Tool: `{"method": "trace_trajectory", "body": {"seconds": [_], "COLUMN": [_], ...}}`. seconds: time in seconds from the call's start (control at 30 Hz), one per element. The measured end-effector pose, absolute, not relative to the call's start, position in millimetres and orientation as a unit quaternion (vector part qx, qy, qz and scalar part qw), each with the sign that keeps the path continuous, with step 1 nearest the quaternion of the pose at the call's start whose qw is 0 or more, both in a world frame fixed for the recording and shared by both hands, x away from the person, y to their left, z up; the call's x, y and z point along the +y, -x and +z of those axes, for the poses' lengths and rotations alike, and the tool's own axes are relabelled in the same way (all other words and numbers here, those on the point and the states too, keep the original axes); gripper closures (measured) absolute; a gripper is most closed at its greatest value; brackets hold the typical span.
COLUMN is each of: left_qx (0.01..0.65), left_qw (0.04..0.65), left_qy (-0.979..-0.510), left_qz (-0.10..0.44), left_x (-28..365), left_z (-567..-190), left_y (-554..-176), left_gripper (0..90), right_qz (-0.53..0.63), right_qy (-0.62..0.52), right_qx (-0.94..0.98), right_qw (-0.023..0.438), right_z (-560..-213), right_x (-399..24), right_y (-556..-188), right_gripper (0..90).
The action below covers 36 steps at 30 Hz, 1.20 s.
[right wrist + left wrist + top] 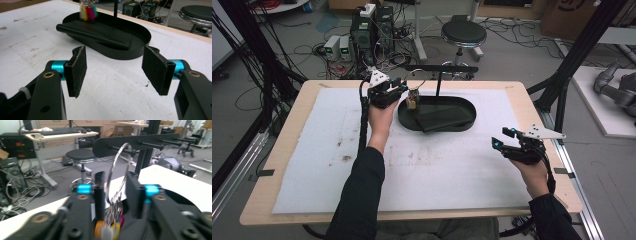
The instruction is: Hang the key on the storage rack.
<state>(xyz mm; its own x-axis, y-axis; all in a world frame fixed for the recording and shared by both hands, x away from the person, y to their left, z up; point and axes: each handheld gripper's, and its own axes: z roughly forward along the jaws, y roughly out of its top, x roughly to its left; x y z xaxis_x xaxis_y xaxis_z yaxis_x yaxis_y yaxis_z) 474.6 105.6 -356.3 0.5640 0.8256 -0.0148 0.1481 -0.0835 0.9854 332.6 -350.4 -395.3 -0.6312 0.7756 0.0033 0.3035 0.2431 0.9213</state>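
A wooden table [282, 200] carries a white foam mat [312, 165], and on the mat's far half lies a black oval tray [467, 107] whose long axis runs left to right in the high view. A flat black pad [444, 120] leans inside the tray. From the tray's far side a thin post rises to a black hanger bar [150, 138] set with pegs, and that bar also runs left to right.

At the tray's left end is a large wire key ring [120, 167] with a cluster of coloured tags [110, 228] at its bottom. The ring stands upright, its long axis vertical, and its top loop sits close in front of a peg on the bar; whether it rests on the peg I cannot tell. The tags are blurred in both gripper views.

The left gripper [404, 90] sits at the tray's left end, pointing toward the ring, on a forearm stretched well forward across the mat. Its jaws are partly open on either side of the ring, and the pads do not appear to press on it.

The right gripper [504, 137] is held low over the mat's right side, well apart from the tray, pointing left toward it. Its jaws stand wide with nothing between them. The sleeve is cut off at the bottom edge.
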Motion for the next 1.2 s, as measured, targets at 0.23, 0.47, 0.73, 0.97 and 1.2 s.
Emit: {"method": "trace_trajectory", "body": {"seconds": [0.23,0.47,0.73,0.97,1.2], "left_qx": [0.351,0.328,0.319,0.336,0.331], "left_qw": [0.559,0.554,0.547,0.56,0.547], "left_qy": [-0.684,-0.701,-0.716,-0.707,-0.709], "left_qz": [0.31,0.307,0.294,0.27,0.298], "left_x": [110.4,121.2,151.7,185.5,205.3], "left_z": [-344.5,-343.9,-365.4,-384.7,-399.4], "left_y": [-450.6,-409.9,-356.7,-327.2,-318.6], "left_gripper": [38.3,30.0,28.9,24.0,23.7], "right_qz": [0.501,0.499,0.495,0.49,0.492], "right_qy": [-0.363,-0.367,-0.375,-0.384,-0.394], "right_qx": [0.749,0.748,0.744,0.743,0.738], "right_qw": [0.236,0.239,0.245,0.244,0.242], "right_z": [-395.8,-395.8,-396.3,-397.8,-399.2], "right_x": [-352.8,-355.6,-356.5,-356.2,-360.2], "right_y": [-333.8,-333.3,-335.2,-337.6,-337.7], "right_gripper": [37.3,37.2,37.2,35.3,32.4]}}
